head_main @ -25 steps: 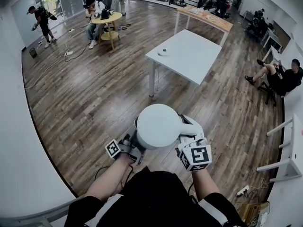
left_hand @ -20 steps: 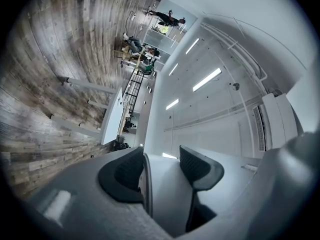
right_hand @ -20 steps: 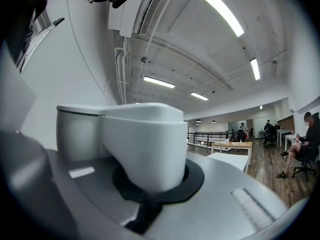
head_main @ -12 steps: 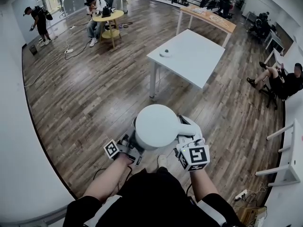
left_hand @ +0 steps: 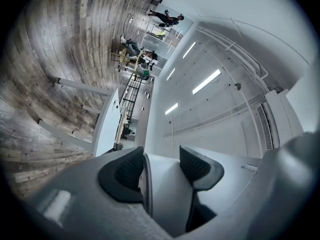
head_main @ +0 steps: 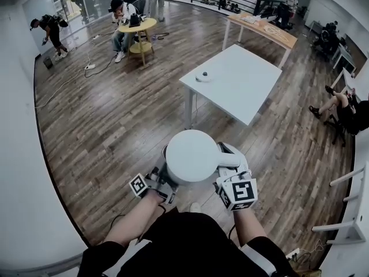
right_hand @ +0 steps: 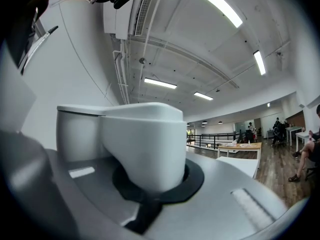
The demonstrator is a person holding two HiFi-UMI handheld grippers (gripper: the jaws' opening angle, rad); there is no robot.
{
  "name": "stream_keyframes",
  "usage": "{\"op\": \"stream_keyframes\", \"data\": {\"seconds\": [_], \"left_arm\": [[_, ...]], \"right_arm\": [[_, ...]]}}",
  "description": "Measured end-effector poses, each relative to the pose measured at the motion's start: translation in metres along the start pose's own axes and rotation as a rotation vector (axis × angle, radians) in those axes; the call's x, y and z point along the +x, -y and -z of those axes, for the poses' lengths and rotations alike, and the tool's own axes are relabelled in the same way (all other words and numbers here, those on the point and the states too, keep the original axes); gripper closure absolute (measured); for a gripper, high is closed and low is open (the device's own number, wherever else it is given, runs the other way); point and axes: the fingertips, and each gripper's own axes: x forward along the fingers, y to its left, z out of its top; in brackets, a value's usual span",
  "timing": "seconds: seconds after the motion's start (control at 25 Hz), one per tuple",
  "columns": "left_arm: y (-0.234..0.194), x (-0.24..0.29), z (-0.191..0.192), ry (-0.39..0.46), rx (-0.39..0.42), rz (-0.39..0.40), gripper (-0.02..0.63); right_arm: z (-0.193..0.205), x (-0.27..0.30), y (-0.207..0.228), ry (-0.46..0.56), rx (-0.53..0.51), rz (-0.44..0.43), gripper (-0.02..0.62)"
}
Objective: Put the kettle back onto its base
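A white kettle [head_main: 190, 154] with a flat round lid hangs in front of me over the wooden floor, carried by both grippers. My left gripper [head_main: 160, 180] is at its left side; in the left gripper view the dark pads [left_hand: 122, 171] stand on either side of the kettle's white wall [left_hand: 165, 184]. My right gripper [head_main: 228, 166] is shut on the kettle's handle [right_hand: 145, 144], which fills the right gripper view. The small round base [head_main: 202, 77] lies on the white table [head_main: 248, 85] ahead, near its left edge.
A person sits at a round yellow table [head_main: 137, 25] at the back left, with others standing nearby. A long wooden table [head_main: 262, 27] stands behind the white one. A seated person [head_main: 346, 105] is at the right. Cables [head_main: 75, 77] trail on the floor.
The white table and the floor have slid nearer and lower in the head view as I walk toward them. The kettle stays held the same way in both grippers.
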Motion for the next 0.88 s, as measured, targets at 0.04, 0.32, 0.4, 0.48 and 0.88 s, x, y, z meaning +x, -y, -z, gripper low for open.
{"op": "stream_keyframes", "data": {"seconds": [0.04,0.32,0.4,0.48,0.88], "left_arm": [[-0.002,0.008,0.001,0.002,0.003,0.001,0.383],[-0.024,0.049,0.005,0.023,0.009,0.001,0.383],[-0.032,0.058,0.009,0.027,0.007,-0.004,0.383],[-0.038,0.066,0.012,0.03,0.007,-0.008,0.383],[-0.059,0.083,0.011,0.045,0.025,-0.034,0.385]], "right_arm": [[0.0,0.004,0.008,0.002,0.003,-0.002,0.589],[0.003,0.028,0.051,0.001,0.0,-0.025,0.589],[0.006,0.031,0.062,-0.008,-0.012,-0.025,0.59],[0.008,0.034,0.071,-0.016,-0.019,-0.026,0.589],[0.027,0.05,0.098,-0.029,0.024,-0.045,0.591]]}}
